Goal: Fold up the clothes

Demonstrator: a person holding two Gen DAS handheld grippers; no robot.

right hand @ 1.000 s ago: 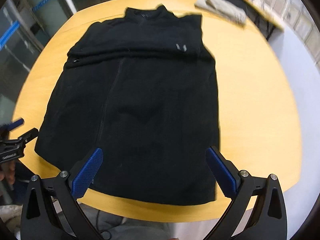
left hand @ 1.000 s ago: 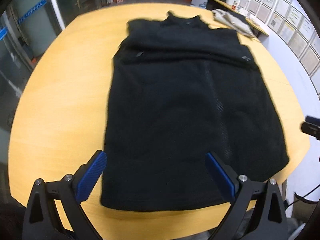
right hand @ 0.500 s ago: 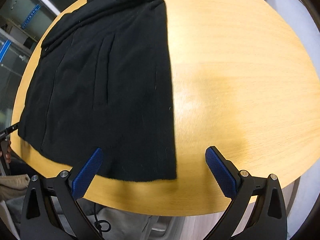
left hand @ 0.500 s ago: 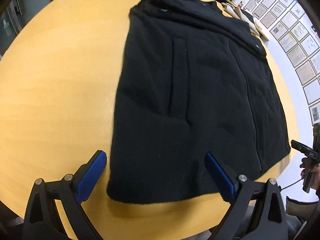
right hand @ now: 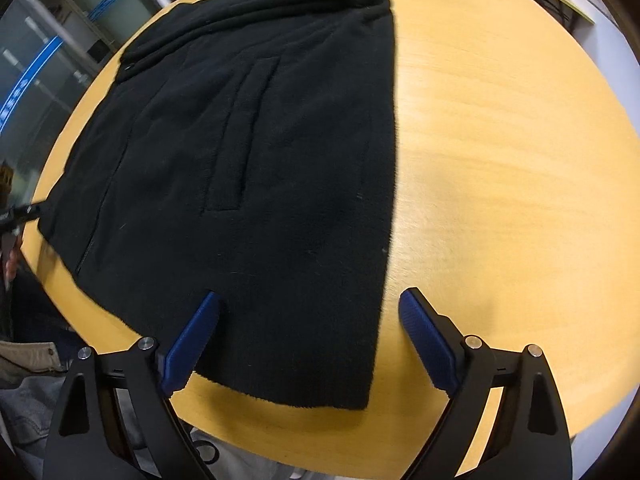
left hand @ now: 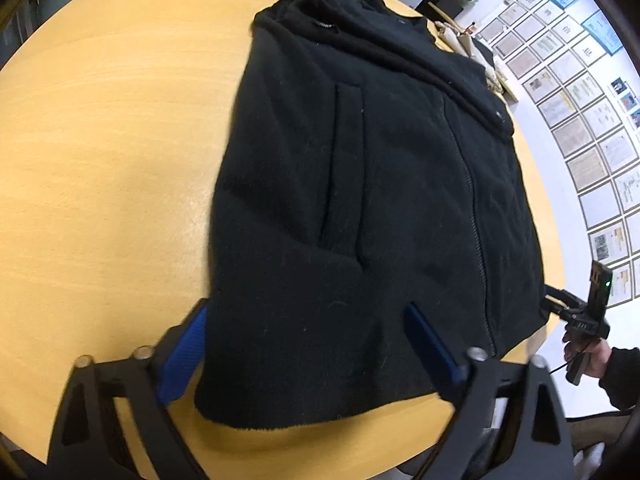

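A black fleece zip jacket (left hand: pixel 360 208) lies flat on the round wooden table (left hand: pixel 100 152), hem toward me, sleeves folded across the chest. My left gripper (left hand: pixel 308 336) is open, low over the hem's left corner, its blue fingers (left hand: pixel 184 352) straddling the cloth. In the right wrist view the jacket (right hand: pixel 260 152) fills the left half. My right gripper (right hand: pixel 308 328) is open over the hem's right corner, with the jacket's side edge between its fingers. The right gripper also shows in the left wrist view (left hand: pixel 560 304), at the table's right edge.
The near table edge (right hand: pixel 360 436) runs just under both grippers. A beige garment (left hand: pixel 472 48) lies on a far desk. Framed papers cover the wall (left hand: pixel 592 128) on the right. The person's legs (right hand: pixel 36 396) are below the table edge.
Both grippers have dropped lower and moved outward to the hem's two corners. The jacket now looks much closer. It has not moved on the table.
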